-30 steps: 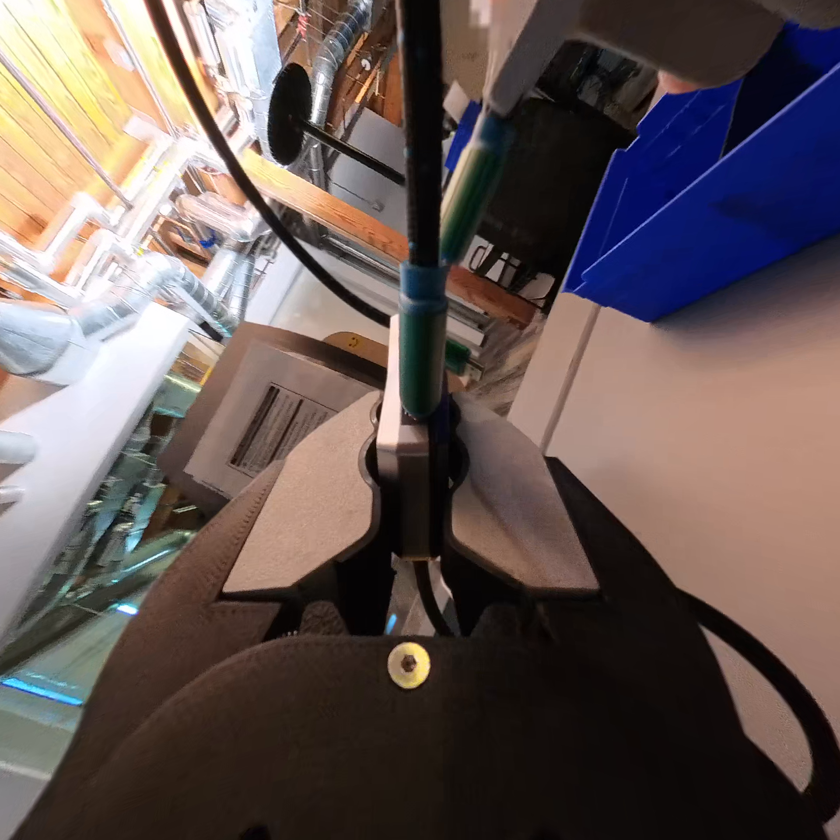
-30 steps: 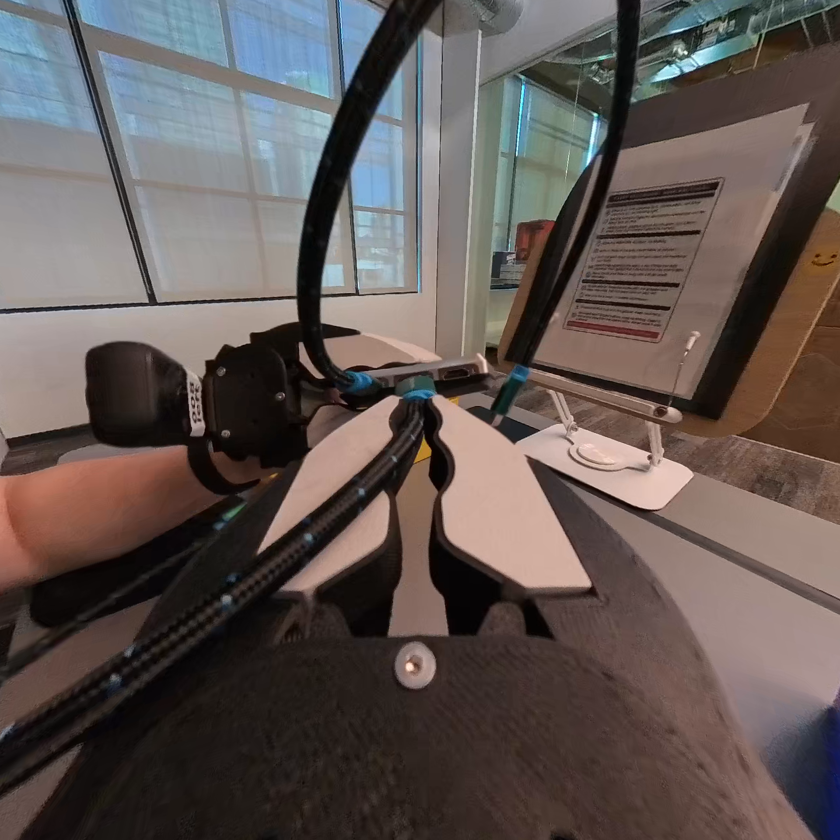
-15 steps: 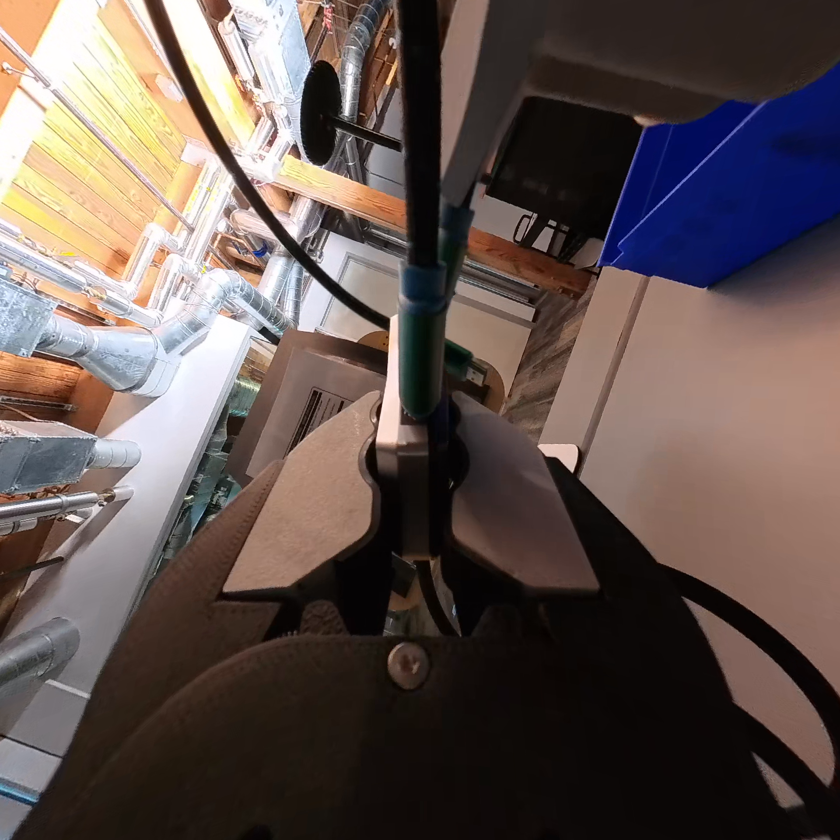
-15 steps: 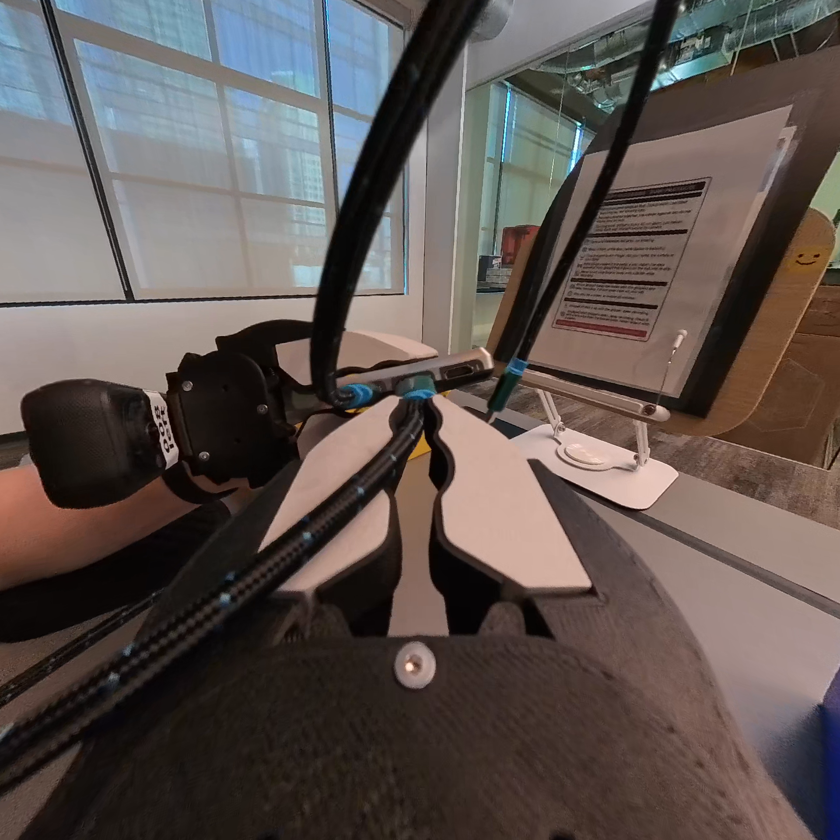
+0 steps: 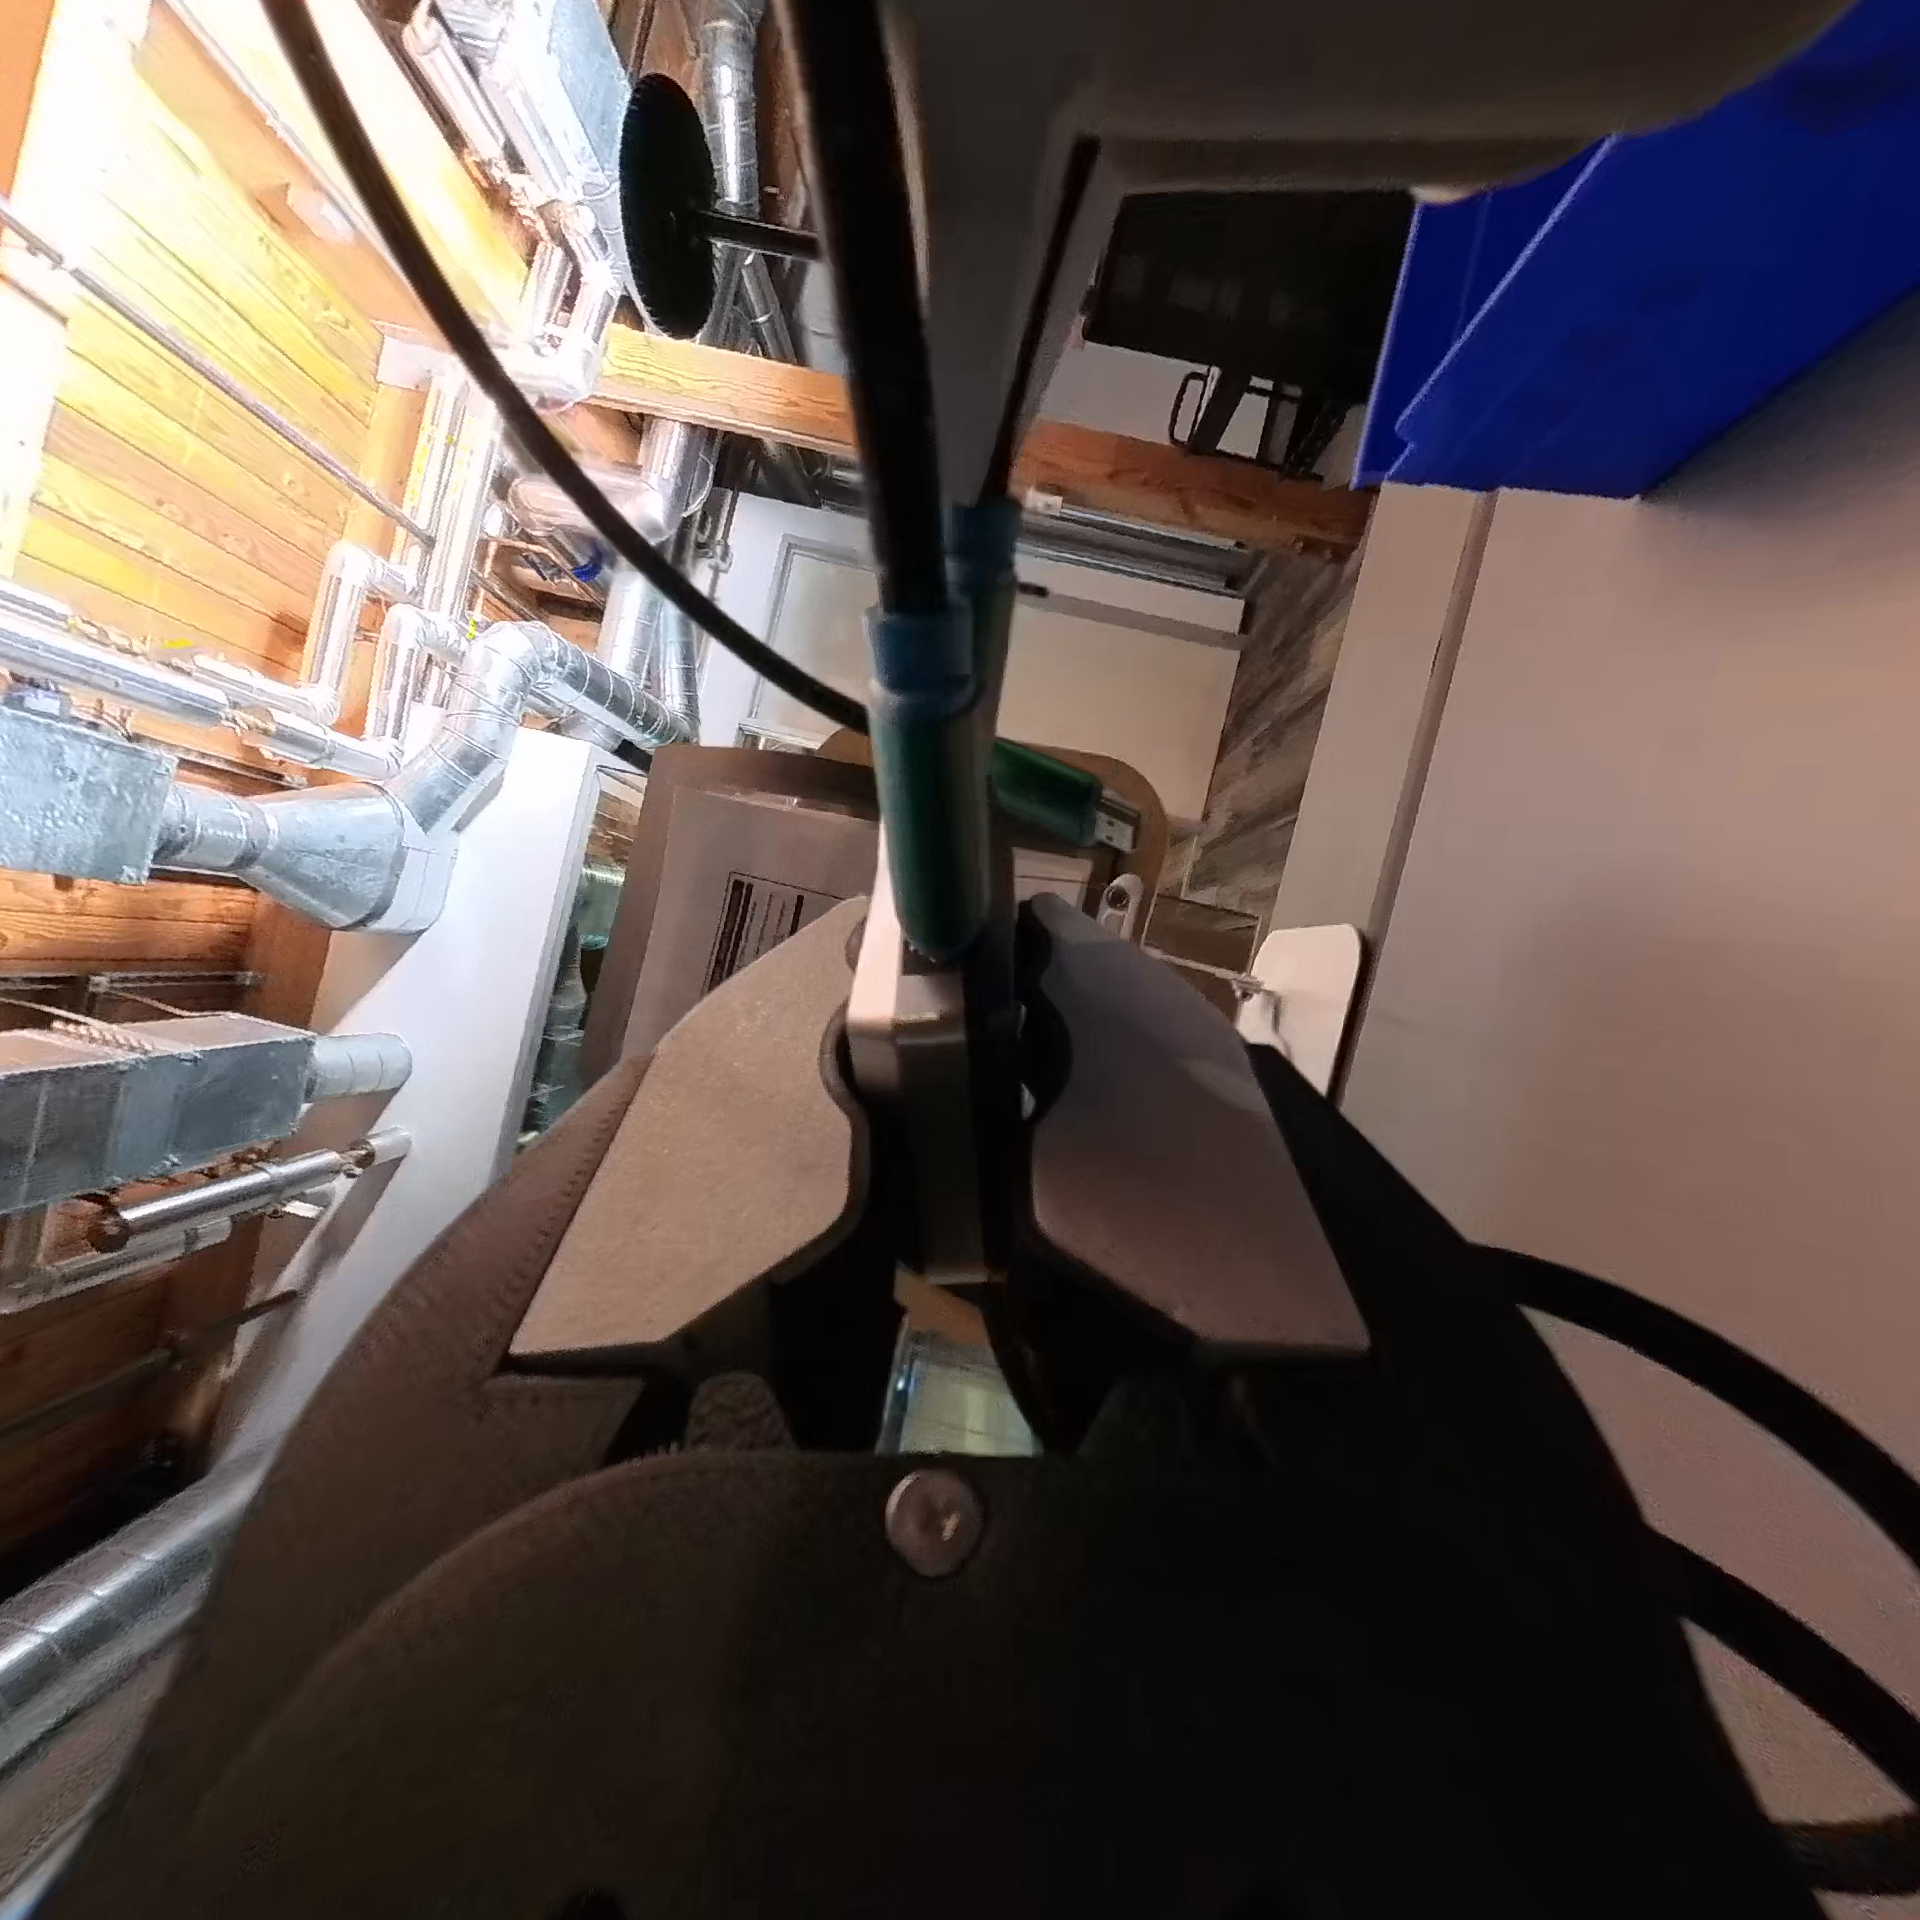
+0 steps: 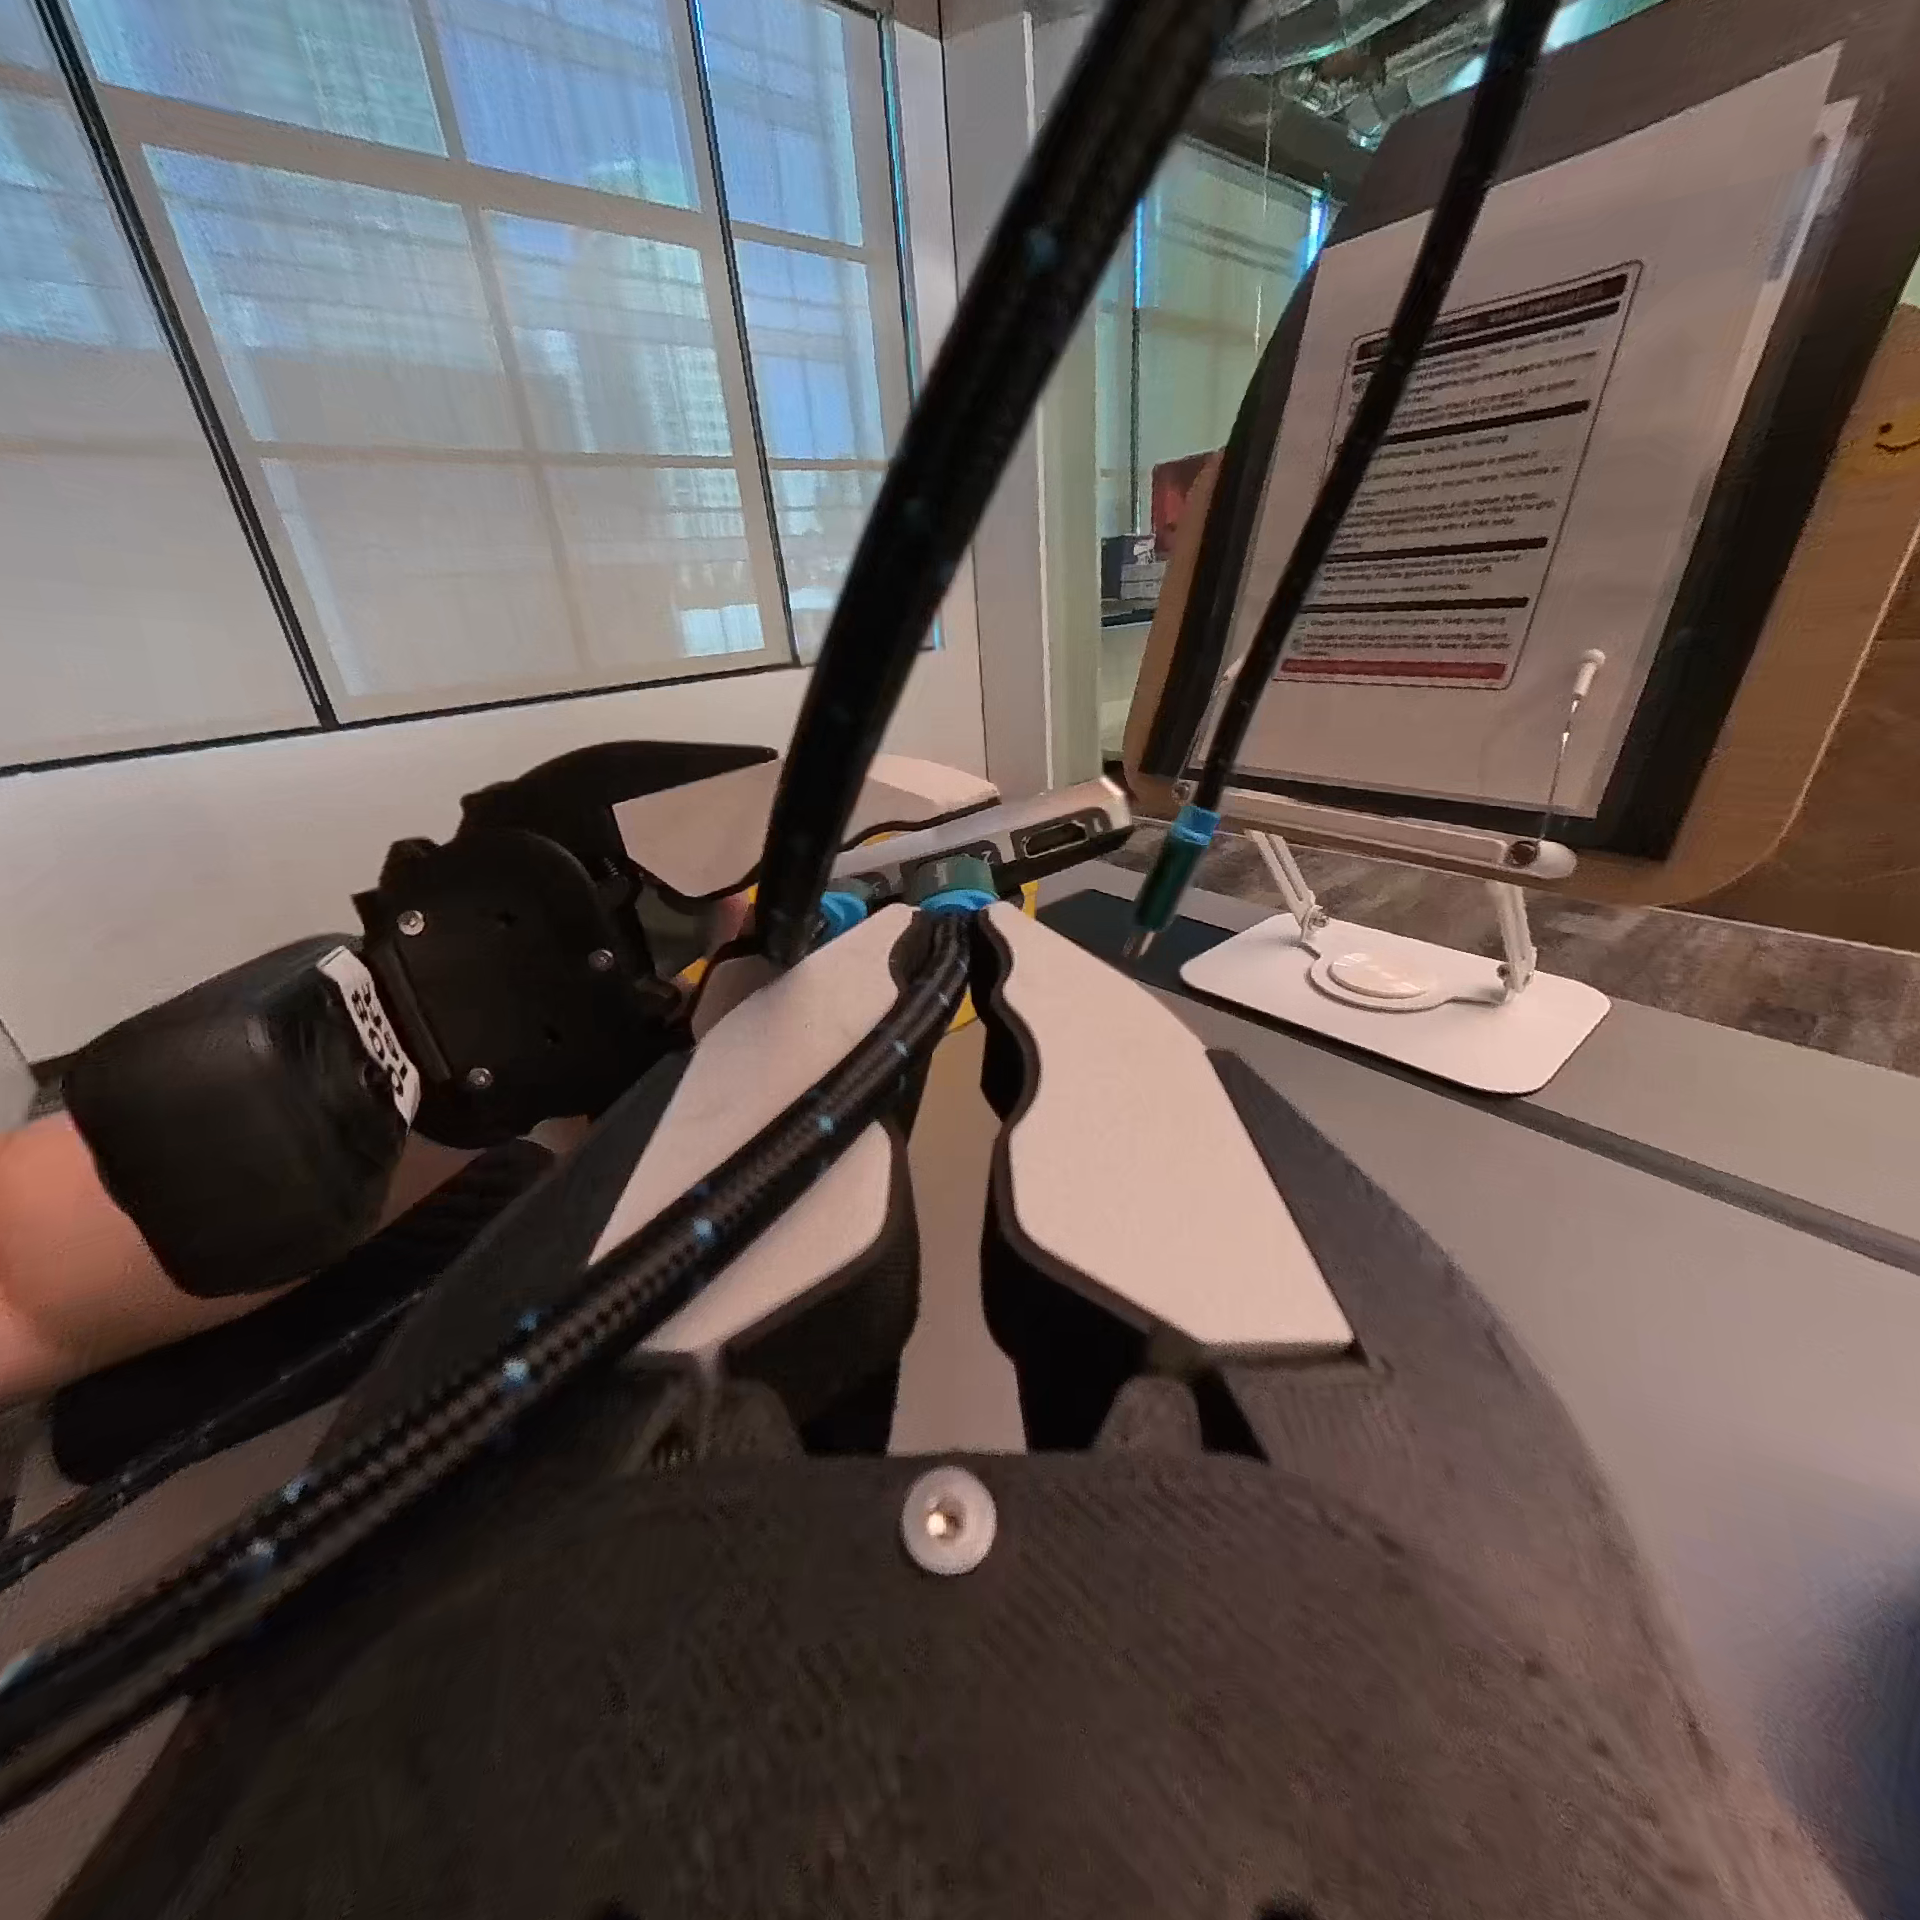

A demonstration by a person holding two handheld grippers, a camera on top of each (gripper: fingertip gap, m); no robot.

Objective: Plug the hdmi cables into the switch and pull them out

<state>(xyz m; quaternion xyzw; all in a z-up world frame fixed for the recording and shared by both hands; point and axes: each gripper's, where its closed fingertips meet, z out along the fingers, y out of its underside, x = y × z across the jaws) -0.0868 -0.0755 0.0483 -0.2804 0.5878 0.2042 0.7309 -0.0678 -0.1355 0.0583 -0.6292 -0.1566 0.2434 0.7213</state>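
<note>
My left gripper point(image 5: 940, 935) is shut on the silver HDMI switch point(image 5: 914, 1101), seen edge-on between its fingers. A black cable with a green plug point(image 5: 925, 831) and blue tape sits in the switch. In the right wrist view the switch point(image 6: 1049, 816) juts out from the left gripper point(image 6: 727, 821), with one empty port point(image 6: 1060, 840) facing me. My right gripper point(image 6: 948, 920) is shut on a braided cable's teal plug point(image 6: 951, 875), which meets the switch face. Another plugged cable point(image 6: 844, 914) sits just to its left. A third cable's green plug point(image 6: 1169, 883) hangs free.
A board with a printed sheet point(image 6: 1455, 468) leans on a white stand point(image 6: 1392, 997) at the right on the grey table point(image 6: 1662, 1195). Blue bins point(image 5: 1662, 312) are in the left wrist view. A person's forearm point(image 6: 62, 1226) is at the left.
Both grippers keep their grip. The left gripper has turned with the switch, so the background has shifted. The right gripper has stayed at the switch. The free green plug has swung.
</note>
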